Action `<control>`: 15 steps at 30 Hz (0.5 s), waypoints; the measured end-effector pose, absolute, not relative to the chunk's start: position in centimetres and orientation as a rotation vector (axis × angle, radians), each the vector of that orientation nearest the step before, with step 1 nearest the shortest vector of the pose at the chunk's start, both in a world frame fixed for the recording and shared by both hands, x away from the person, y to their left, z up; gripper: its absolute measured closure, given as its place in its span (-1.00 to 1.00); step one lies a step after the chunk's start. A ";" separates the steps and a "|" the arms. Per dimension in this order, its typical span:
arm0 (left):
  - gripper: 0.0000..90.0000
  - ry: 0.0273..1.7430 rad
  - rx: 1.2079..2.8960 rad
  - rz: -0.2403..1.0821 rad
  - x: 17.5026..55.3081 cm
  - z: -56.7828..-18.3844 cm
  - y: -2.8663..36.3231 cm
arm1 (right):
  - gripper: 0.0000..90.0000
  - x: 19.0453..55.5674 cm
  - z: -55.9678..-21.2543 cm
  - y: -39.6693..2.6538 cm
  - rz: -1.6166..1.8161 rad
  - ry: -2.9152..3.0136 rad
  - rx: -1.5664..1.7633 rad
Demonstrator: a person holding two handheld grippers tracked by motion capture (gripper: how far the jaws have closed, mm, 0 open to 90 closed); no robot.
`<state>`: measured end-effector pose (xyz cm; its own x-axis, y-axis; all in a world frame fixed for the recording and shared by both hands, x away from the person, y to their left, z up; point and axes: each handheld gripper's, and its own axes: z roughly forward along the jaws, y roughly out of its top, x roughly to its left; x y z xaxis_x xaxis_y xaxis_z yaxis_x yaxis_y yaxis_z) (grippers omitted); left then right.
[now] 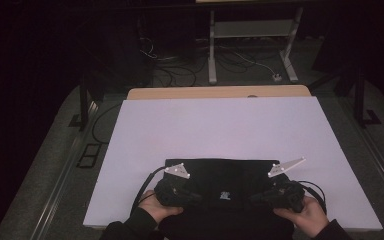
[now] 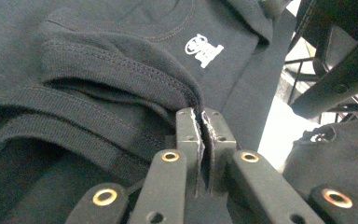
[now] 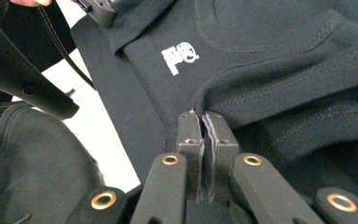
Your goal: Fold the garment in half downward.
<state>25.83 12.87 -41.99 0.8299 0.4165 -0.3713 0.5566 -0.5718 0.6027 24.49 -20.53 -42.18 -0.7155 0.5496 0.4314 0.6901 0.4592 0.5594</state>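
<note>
A black garment [image 1: 222, 172] lies folded on the near part of a white board [image 1: 220, 125], a small white logo [image 1: 224, 195] on it. In the high view my left gripper [image 1: 199, 196] and right gripper [image 1: 253, 196] point toward each other across the garment's near edge, each in a hand. In the left gripper view the left gripper [image 2: 200, 116] is shut, with a thick stitched fabric edge [image 2: 121, 70] running into its tips. The right gripper [image 3: 204, 119] is likewise shut on a stitched fold [image 3: 279, 98]. The logo [image 2: 204, 48] [image 3: 179, 57] lies just beyond both.
The white board rests on a wooden table [image 1: 220, 92], which shows at the far edge. Beyond it, the dark floor has tangled cables [image 1: 175, 72] and a white desk frame [image 1: 250, 45]. Grey floor runs along both sides of the board.
</note>
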 end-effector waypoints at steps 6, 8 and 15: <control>0.86 0.696 2.289 -0.235 25.3 -42.0 12.5 | 0.87 24.2 -42.4 -20.6 -1.067 -2.500 -1.108; 0.84 0.681 2.295 -0.243 25.2 -42.0 12.4 | 0.85 24.1 -42.4 -20.6 -1.070 -2.492 -1.108; 0.47 0.603 2.304 -0.263 24.8 -41.5 12.2 | 0.50 23.5 -42.0 -20.8 -1.084 -2.506 -1.099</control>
<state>24.81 12.24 -41.49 0.8693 0.3454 -0.3536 0.4941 -0.6245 0.6048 23.52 -20.78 -41.97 -0.7044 0.5568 0.4403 0.7021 0.4555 0.5473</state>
